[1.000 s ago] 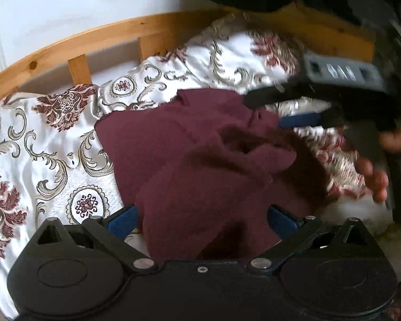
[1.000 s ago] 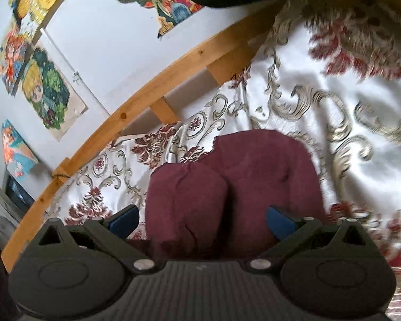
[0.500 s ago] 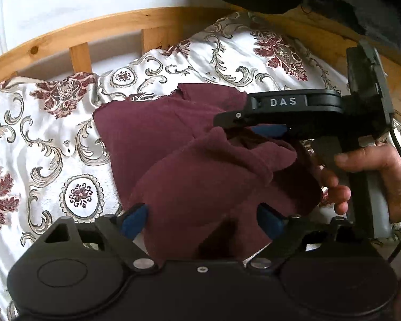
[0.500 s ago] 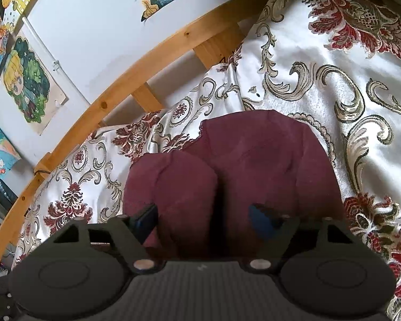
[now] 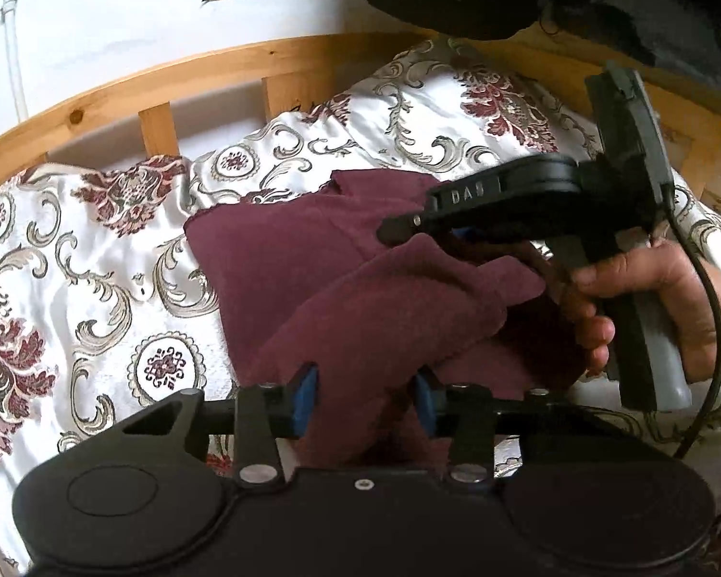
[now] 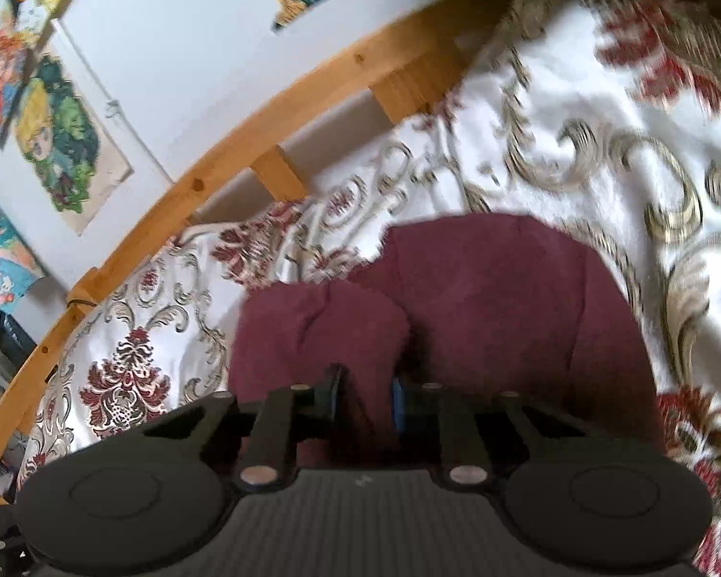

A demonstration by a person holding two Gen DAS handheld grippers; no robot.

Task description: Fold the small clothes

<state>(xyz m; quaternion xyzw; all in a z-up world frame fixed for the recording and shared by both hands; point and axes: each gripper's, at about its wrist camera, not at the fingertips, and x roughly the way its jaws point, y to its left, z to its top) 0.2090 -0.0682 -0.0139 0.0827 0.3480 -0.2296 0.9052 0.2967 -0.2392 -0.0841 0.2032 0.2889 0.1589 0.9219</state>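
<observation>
A small maroon garment [image 5: 312, 259] lies on the patterned bedspread [image 5: 72, 250], partly lifted at its near edge. My left gripper [image 5: 365, 396] is shut on a bunched fold of the garment. My right gripper [image 6: 365, 396] is shut on another part of the garment [image 6: 504, 298]. The right gripper also shows in the left wrist view [image 5: 456, 231], held by a hand at the garment's right side, with cloth in its fingers.
A wooden bed rail [image 5: 216, 72] curves along the far side of the bed, with a white wall and colourful pictures [image 6: 62, 144] behind. The bedspread [image 6: 649, 144] spreads to the left and right of the garment.
Both grippers have closed from open onto the garment's near edge. The right gripper has come in beside the left one and the cloth is bunched between the fingers.
</observation>
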